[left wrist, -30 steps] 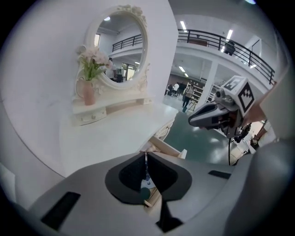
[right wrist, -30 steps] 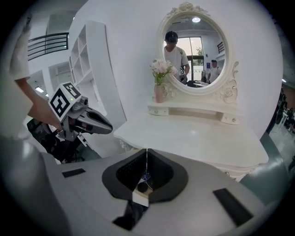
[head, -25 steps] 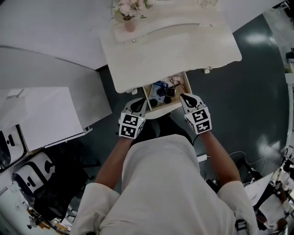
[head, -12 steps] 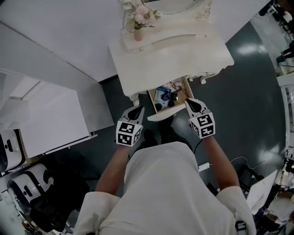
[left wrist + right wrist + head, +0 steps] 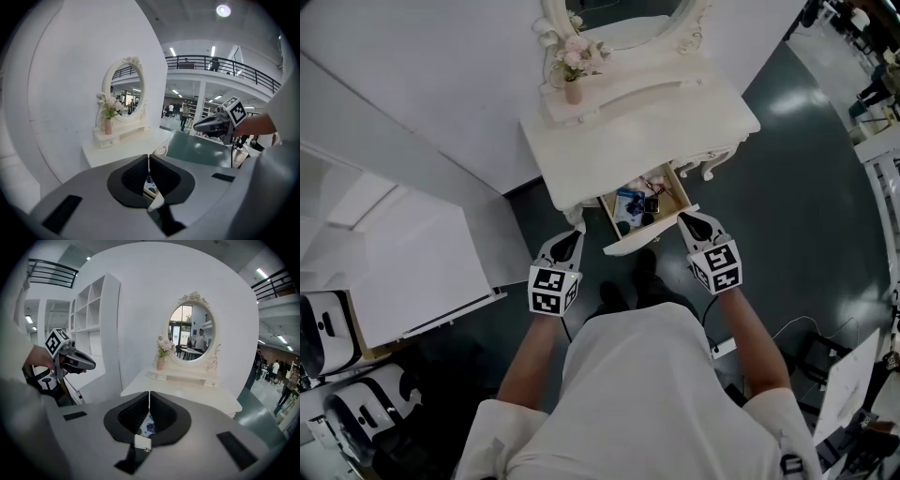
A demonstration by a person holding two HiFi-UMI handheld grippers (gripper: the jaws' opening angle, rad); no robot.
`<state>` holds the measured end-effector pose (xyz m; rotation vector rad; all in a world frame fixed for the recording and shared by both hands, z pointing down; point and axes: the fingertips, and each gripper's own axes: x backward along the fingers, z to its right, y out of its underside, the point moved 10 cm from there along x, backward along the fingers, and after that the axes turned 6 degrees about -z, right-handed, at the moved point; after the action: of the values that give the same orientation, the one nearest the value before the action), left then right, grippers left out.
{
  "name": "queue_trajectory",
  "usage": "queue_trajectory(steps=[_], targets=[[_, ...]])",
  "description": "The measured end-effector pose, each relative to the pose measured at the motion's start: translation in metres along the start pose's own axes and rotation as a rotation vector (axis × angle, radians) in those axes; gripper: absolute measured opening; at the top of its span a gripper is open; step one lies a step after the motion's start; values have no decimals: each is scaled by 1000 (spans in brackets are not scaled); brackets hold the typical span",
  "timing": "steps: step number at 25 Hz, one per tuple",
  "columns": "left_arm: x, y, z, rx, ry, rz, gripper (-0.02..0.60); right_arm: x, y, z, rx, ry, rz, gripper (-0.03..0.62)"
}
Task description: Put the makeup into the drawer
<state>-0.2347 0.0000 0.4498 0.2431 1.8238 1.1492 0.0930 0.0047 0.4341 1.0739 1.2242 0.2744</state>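
Head view is showing the makeup point(image 5: 636, 201) lying in the open drawer point(image 5: 652, 240), centre frame. Flanking its front, left gripper point(image 5: 571, 236) and right gripper point(image 5: 685, 219) are hovering, jaws together, empty. Pushing it shut is likely coming next.

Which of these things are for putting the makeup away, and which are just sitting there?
For the job: open white-fronted drawer; jumbled makeup items inside it; left gripper, right gripper, both jaws together.

Just there: pink vase of pale flowers; oval white-framed mirror; white shelf unit.

All views toward the open drawer point(image 5: 652, 231)
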Motion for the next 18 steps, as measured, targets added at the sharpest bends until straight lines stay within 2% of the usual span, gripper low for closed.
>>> queue_trajectory(steps=[3, 7, 18], targets=[[4, -5, 3, -5, -3, 24, 25, 13, 1, 0, 13, 11, 15, 29], [10, -17, 16, -23, -18, 130, 25, 25, 8, 12, 15, 31, 23, 29], [5, -51, 49, 1, -92, 216, 25, 47, 5, 58, 40, 6, 88, 29]])
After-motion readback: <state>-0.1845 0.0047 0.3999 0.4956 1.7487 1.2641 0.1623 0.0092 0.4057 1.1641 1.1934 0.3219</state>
